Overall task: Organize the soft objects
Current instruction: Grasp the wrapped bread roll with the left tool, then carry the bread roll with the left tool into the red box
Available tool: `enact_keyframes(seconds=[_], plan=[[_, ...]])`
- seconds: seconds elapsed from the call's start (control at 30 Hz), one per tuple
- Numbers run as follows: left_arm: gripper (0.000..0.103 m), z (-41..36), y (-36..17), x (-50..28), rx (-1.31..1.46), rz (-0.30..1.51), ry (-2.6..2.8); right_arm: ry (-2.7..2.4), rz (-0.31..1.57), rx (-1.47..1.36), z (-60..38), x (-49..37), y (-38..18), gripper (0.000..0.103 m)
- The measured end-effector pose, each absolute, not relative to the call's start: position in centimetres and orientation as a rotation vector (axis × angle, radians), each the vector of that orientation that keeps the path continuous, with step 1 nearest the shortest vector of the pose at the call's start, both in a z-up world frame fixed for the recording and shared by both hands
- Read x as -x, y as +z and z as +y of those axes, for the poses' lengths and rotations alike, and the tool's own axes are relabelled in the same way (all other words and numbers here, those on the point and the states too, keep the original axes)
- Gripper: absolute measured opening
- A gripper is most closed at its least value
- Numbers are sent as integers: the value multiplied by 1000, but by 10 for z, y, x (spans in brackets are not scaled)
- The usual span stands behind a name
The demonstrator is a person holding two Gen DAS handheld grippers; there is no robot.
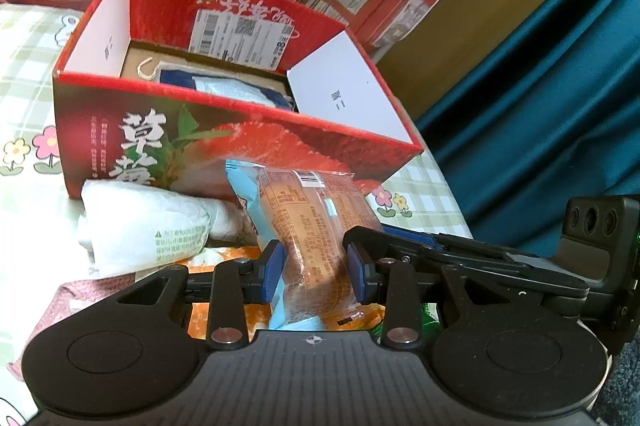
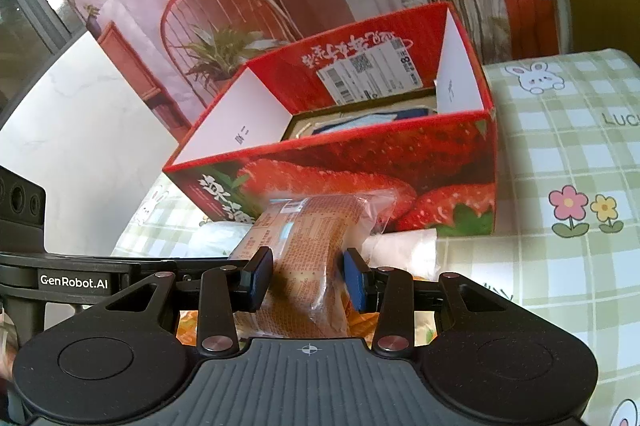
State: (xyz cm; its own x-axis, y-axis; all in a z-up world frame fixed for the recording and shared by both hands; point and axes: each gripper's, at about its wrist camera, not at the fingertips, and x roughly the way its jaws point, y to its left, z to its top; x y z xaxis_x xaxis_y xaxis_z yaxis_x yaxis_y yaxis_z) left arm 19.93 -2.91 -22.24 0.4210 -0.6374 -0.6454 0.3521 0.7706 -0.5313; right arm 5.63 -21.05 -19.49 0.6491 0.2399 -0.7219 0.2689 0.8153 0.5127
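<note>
My left gripper [image 1: 316, 266] is shut on a wrapped bread packet [image 1: 296, 210] with light blue edges, which stands up between the blue pads. My right gripper [image 2: 308, 274] is shut on a clear-wrapped orange bread packet [image 2: 304, 226]. Both packets are held just in front of an open red strawberry box [image 1: 224, 142] [image 2: 360, 182]. Inside the box lies a blue and white cloth item [image 1: 236, 88] with a cord. The right gripper's body [image 1: 500, 266] shows beside my left one, and the left gripper's body [image 2: 76, 278] shows in the right wrist view.
A crumpled white plastic bag [image 1: 148, 226] lies in front of the box at the left, with a pink cloth [image 1: 72, 298] nearer. The green checked tablecloth [image 2: 560, 146] covers the table. A teal curtain [image 1: 540, 86] hangs at the right.
</note>
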Motion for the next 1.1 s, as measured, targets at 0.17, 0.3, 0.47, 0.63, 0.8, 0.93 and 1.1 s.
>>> enact_keyframes(seconds=[0.17,0.3,0.47,0.63,0.8,0.93,1.1], plan=[[37,-27,-213,-194,325,906,-643,-12,851,-616,-207,-56,-185,38],[37,-24,-210,-193,333,892,-643,-2,829,-599,-206,-57,-178,38],[37,-22,-207,-192,335,880,-640,0,827,-594,-204,-59,-176,38],[37,-18,-193,-187,320,830,-654,4,806,-592,-204,-60,-168,38],[37,-13,-172,-185,302,745,-650,12,767,-595,-206,-65,-152,38],[37,-9,-156,-186,294,690,-639,32,732,-582,-205,-72,-138,38],[37,-4,-144,-196,293,659,-624,55,710,-564,-207,-88,-128,37]])
